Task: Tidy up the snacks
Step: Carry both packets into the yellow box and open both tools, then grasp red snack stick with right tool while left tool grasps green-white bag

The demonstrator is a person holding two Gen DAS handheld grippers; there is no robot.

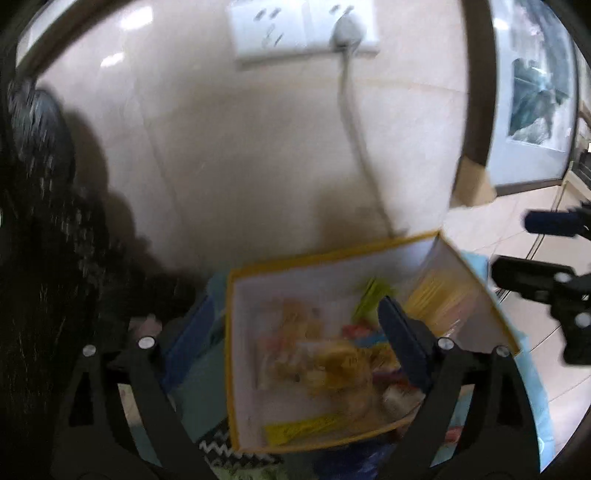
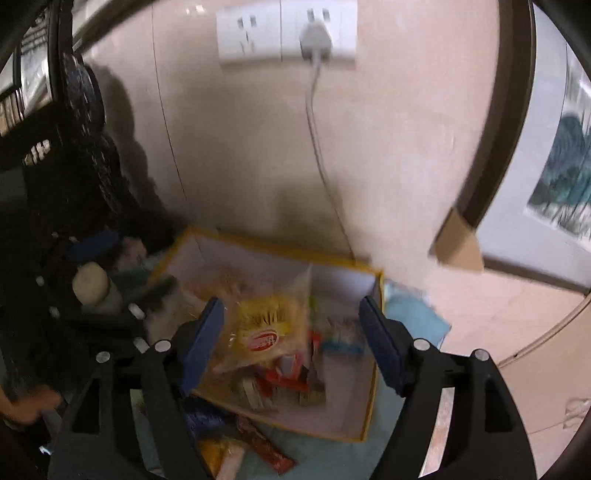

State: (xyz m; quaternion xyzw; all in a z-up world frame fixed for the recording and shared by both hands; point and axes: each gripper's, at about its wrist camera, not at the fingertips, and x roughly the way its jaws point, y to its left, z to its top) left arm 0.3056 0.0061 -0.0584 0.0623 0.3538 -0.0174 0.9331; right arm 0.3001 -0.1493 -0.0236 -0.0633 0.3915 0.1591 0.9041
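Observation:
A white box with a yellow rim (image 1: 236,314) (image 2: 369,369) stands on a light blue cloth and holds several snack packets. A clear bag of yellow sticks with a red label (image 2: 264,332) leans in it; it also shows in the left wrist view (image 1: 439,299). My right gripper (image 2: 291,339) is open and empty, its fingers either side of that bag, above the box. My left gripper (image 1: 295,332) is open and empty above the box's left part; its blue right pad (image 1: 402,339) is over the snacks. The right gripper shows at the right edge of the left wrist view (image 1: 546,251).
A beige wall with a white socket plate (image 2: 288,33) and a plugged grey cable (image 2: 321,147) rises behind the box. Loose snack packets (image 2: 258,450) lie on the cloth (image 2: 413,314) in front. Dark objects (image 2: 74,184) stand at the left. A cardboard piece (image 2: 458,243) sits at the right.

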